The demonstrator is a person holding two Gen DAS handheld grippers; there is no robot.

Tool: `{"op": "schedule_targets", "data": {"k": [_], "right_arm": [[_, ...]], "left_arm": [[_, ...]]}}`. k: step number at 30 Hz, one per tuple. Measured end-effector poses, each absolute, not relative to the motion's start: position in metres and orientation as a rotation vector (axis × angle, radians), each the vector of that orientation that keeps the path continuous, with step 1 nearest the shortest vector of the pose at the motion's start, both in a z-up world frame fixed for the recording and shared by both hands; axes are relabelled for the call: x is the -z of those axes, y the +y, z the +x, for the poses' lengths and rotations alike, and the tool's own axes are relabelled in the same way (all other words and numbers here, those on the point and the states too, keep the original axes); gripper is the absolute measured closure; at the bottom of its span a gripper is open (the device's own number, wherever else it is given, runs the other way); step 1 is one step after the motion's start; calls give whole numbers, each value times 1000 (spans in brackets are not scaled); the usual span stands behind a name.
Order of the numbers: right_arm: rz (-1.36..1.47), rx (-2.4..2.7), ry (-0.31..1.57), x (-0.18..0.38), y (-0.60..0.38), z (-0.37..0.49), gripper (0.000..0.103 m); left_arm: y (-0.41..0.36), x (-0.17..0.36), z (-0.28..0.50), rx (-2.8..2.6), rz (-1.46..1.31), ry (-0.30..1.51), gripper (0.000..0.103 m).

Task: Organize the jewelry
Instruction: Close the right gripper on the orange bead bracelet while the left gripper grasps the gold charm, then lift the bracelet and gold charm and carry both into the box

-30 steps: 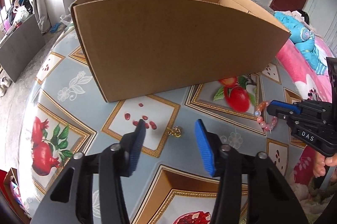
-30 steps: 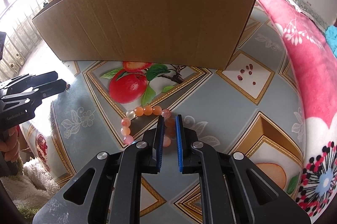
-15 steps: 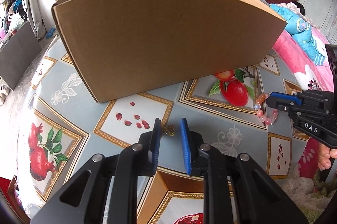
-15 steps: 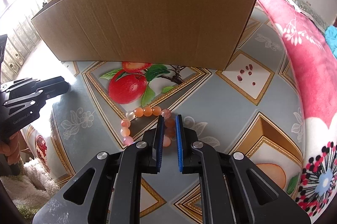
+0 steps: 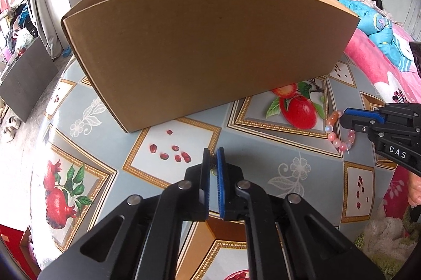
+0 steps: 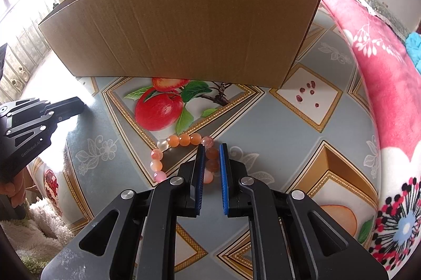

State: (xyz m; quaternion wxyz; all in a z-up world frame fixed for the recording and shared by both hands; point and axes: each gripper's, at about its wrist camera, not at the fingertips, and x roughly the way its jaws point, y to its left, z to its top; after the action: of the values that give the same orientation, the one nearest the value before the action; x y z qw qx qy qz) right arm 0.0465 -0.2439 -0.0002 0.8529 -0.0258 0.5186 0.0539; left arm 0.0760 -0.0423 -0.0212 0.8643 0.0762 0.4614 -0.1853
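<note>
Pinching: left claw (image 5: 213, 160) nips gold trinket (image 5: 212, 166); right claw (image 6: 210, 156) clamps bracelet (image 6: 179, 140).

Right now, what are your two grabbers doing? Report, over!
Left gripper shut on small gold trinket, barely visible. Right gripper shut on bead bracelet, on the tablecloth. Cardboard box ahead, open-topped; its tall wall stands between.
</note>
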Motion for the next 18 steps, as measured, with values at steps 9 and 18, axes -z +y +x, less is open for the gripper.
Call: {"op": "schedule_targets", "data": {"k": [9, 18], "right_arm": [[-61, -112, 1090, 0, -245, 50, 94], [-57, -110, 1092, -2, -246, 50, 93]], "left_arm": [[-45, 20, 75, 377, 174, 979, 99], [-50, 22, 77, 372, 187, 985, 99]]}}
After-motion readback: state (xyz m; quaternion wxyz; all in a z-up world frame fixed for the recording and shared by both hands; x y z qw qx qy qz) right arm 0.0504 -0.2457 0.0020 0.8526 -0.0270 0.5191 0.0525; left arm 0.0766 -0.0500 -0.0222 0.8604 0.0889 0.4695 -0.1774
